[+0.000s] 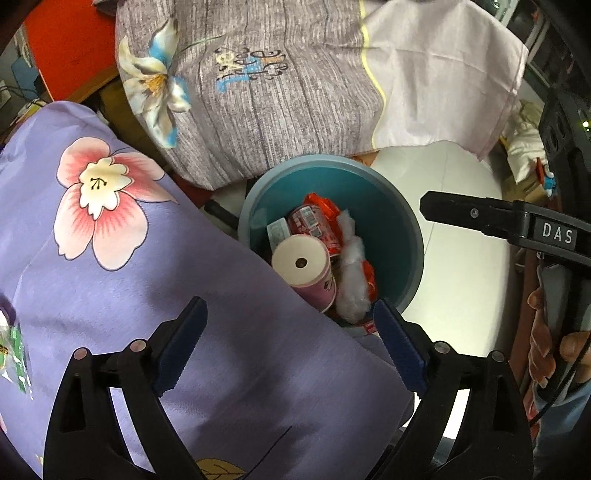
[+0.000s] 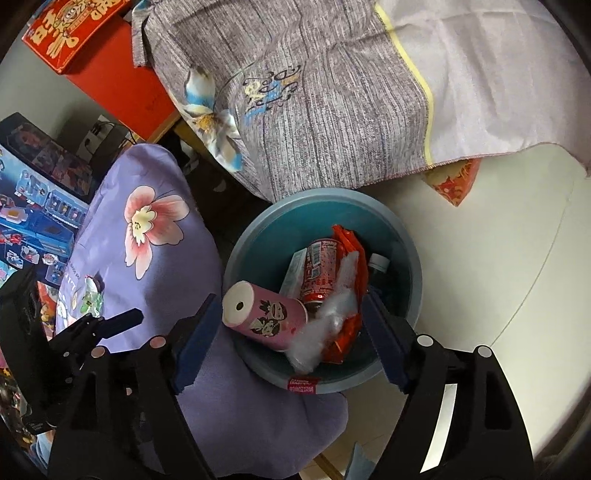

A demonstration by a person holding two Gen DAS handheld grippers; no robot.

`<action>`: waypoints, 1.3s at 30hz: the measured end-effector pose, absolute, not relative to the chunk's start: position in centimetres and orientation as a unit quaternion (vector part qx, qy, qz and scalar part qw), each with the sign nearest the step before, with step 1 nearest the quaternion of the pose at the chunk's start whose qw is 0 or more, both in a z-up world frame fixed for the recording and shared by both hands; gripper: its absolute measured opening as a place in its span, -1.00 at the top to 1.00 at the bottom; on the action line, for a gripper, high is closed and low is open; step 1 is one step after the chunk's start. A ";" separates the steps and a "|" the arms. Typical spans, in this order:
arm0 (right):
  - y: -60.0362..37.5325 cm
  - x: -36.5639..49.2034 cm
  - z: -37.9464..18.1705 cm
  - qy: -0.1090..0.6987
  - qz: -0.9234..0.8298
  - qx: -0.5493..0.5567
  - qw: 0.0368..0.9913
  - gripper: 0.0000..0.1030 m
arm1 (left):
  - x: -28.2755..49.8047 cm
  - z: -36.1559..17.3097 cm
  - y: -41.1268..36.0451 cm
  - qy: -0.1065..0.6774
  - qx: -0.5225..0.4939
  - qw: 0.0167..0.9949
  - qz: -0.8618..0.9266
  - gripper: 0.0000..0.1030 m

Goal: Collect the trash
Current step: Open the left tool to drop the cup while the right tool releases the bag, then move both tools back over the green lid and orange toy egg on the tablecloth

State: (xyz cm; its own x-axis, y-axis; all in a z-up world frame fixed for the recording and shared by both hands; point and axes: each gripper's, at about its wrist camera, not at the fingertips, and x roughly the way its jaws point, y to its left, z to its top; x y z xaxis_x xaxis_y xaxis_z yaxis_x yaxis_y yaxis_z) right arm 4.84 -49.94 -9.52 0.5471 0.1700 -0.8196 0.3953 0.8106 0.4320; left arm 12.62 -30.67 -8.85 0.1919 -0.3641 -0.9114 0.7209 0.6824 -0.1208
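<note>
Pale cream glossy floor (image 2: 480, 266), faint seam line. Grey striped bedspread with flower print and lilac yellow-trimmed edge (image 2: 332, 110) draped over furniture. Lavender floral-print cushion (image 1: 129, 258) beside it. Red cabinet with wooden edge (image 2: 122, 88); printed red carton (image 2: 70, 29) on top. Blue toy boxes (image 2: 40, 206) stacked at left.

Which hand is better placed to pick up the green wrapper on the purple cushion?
Left. The left claw, open, hangs beside the wrapper on the cushion, likely a short move away. The right claw is open over the bin, farther from it.
</note>
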 end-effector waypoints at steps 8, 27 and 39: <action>-48.8 4.5 -8.6 0.475 -0.074 0.293 0.827 -0.46 | 12.3 -8.0 -29.3 0.519 0.163 0.760 -0.357 -0.79; -39.4 3.3 -4.6 0.474 -0.031 0.239 0.847 -0.47 | 9.3 -5.2 -18.8 0.497 0.101 0.801 -0.318 -0.89; -29.0 3.8 -4.3 0.497 0.036 0.190 0.846 -0.47 | 7.2 -5.0 -7.1 0.493 0.066 0.829 -0.256 -0.89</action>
State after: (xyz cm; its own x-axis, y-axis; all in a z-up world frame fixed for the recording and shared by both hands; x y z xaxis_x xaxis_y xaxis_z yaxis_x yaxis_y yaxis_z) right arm 3.77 -28.98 -4.25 0.5040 0.2500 -0.8267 0.1284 0.9249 0.3580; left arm 7.22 -7.07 -4.95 0.3821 -0.3591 -0.8515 0.4887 0.8606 -0.1437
